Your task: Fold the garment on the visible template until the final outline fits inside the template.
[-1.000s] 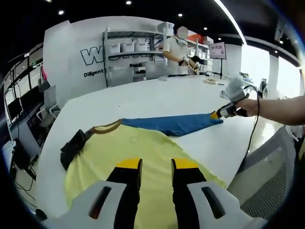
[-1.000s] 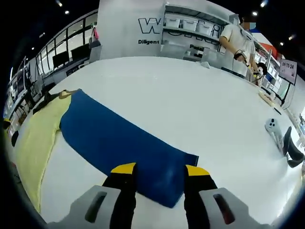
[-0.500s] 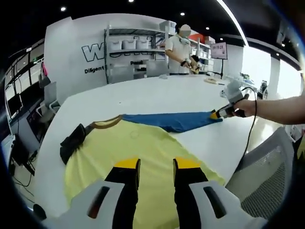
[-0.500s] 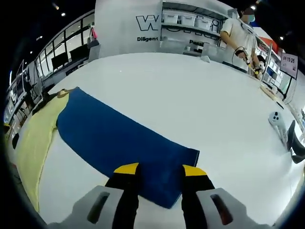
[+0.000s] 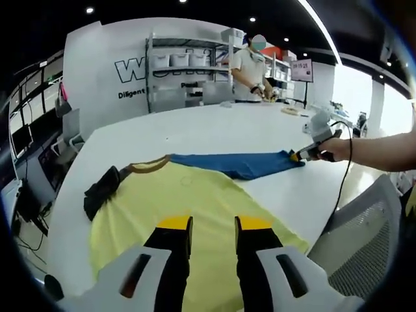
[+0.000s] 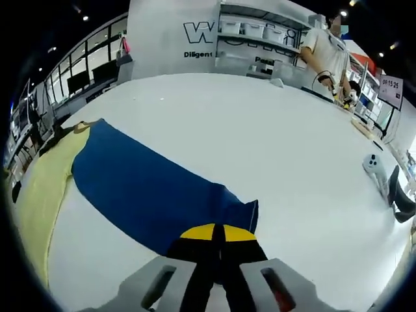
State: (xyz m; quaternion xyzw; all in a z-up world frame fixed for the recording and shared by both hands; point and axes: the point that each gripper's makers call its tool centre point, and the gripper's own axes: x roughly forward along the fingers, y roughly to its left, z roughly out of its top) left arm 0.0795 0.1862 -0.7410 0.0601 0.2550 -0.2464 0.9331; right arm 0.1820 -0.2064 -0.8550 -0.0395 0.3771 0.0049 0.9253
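White table (image 6: pixel 273 149): right hand-held gripper (image 6: pixel 214 233) pinches blue sleeve (image 6: pixel 156 192).

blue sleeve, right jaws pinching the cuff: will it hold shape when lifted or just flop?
Probably flops: the blue sleeve lies flat and thin on the table. Looks light, so the right gripper, shut on its cuff, should lift it easily. Likely drags the yellow body along.

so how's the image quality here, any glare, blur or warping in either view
Left gripper view: bright window glare at the right, the white table bows from fisheye, the yellow shirt body is evenly lit. Right gripper view: the blue sleeve is sharp, the right gripper looms large, the shelving curves.
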